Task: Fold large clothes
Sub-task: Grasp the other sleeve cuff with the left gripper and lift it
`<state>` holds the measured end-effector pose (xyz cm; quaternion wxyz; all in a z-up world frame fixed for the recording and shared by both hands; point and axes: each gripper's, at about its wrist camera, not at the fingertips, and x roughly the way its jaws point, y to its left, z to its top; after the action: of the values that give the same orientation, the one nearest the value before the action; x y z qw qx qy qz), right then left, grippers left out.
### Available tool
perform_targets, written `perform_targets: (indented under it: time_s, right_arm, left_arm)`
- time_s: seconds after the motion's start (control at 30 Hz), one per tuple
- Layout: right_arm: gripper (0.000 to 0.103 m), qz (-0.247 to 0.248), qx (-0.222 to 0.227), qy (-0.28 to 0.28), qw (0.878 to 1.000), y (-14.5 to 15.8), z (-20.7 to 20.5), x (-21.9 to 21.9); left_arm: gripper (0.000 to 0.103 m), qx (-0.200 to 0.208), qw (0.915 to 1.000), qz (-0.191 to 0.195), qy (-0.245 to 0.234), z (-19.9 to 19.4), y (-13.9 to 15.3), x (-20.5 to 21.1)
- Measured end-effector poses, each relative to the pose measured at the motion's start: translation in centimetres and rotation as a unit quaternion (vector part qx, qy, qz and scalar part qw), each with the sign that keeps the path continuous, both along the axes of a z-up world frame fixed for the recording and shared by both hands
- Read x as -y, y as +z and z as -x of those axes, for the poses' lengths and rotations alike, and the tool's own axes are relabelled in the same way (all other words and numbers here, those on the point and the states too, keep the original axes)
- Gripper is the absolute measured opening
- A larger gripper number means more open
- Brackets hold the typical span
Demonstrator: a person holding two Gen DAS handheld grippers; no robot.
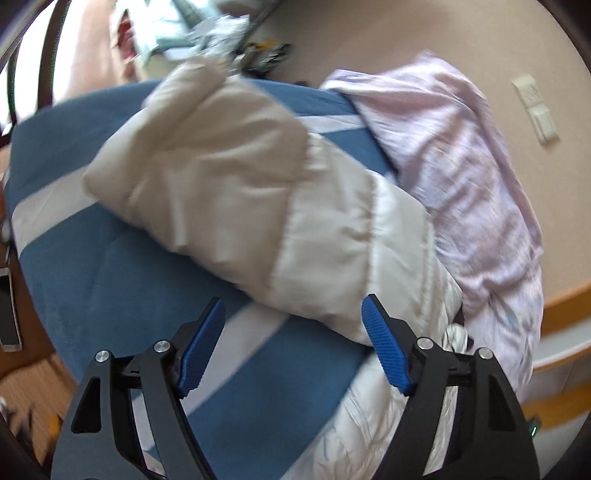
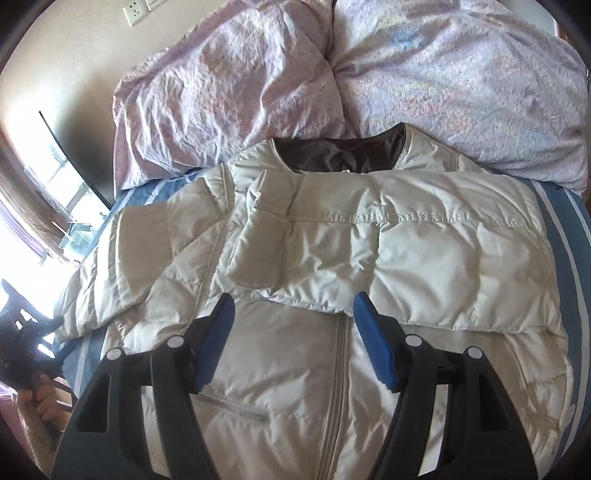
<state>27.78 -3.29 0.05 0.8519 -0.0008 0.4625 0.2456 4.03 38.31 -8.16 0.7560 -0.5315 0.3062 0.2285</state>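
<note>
A cream puffer jacket (image 2: 369, 251) lies front up on a blue striped bed cover (image 2: 569, 251), collar toward the pillows. One sleeve is folded across its chest; the other sleeve (image 1: 207, 166) lies out to the side over the cover. My left gripper (image 1: 293, 314) is open and empty, hovering beside the out-lying sleeve. My right gripper (image 2: 293, 310) is open and empty above the jacket's zip, just below the folded sleeve's cuff. The left gripper also shows at the far left edge of the right wrist view (image 2: 22, 332).
Two pink pillows (image 2: 229, 92) lie at the head of the bed against a beige wall with sockets (image 1: 535, 107). A window (image 2: 33, 166) is at the left. Clutter on the floor (image 1: 207, 33) lies beyond the bed; a wooden bed edge (image 1: 565, 306) is at right.
</note>
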Motion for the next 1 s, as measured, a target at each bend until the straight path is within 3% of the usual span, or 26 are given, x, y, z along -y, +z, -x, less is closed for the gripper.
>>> perform_targets:
  time_s: [0.1,0.2,0.4,0.5,0.57,0.63,0.8,1.0]
  right_arm:
    - [0.067,-0.001,0.004,0.007,1.000,0.2,0.4,-0.1]
    - [0.067,-0.002,0.008,0.013,1.000,0.3,0.6,-0.1]
    - [0.067,0.000,0.013,0.020,1.000,0.1,1.1,0.0]
    - [0.067,0.001,0.012,0.020,1.000,0.0,1.1,0.2]
    - [0.067,0.001,0.013,0.018,1.000,0.0,1.2,0.4]
    - [0.067,0.001,0.014,0.017,1.000,0.0,1.2,0.7]
    - [0.067,-0.001,0.019,0.011,1.000,0.1,1.1,1.7]
    - [0.067,-0.011,0.025,-0.004,1.000,0.5,0.7,3.2]
  left_arm:
    - [0.073,0.008,0.9991,0.022,0.036,0.9,-0.9,-0.9]
    - [0.071,0.010,0.9975,0.018,0.067,1.4,-1.0,-1.7]
    - [0.056,0.034,0.9907,0.046,0.123,2.5,-1.9,-3.3]
    - [0.041,0.042,0.9865,0.060,0.147,3.0,-2.6,-3.7]
    - [0.023,0.046,0.9835,0.071,0.160,3.3,-3.2,-4.0]
    - [0.015,0.052,0.9818,0.078,0.165,3.3,-3.5,-4.2]
    - [0.005,0.065,0.9847,0.044,0.156,2.9,-1.6,-4.2]
    - [0.004,0.109,0.9860,-0.026,0.124,1.3,4.4,-3.4]
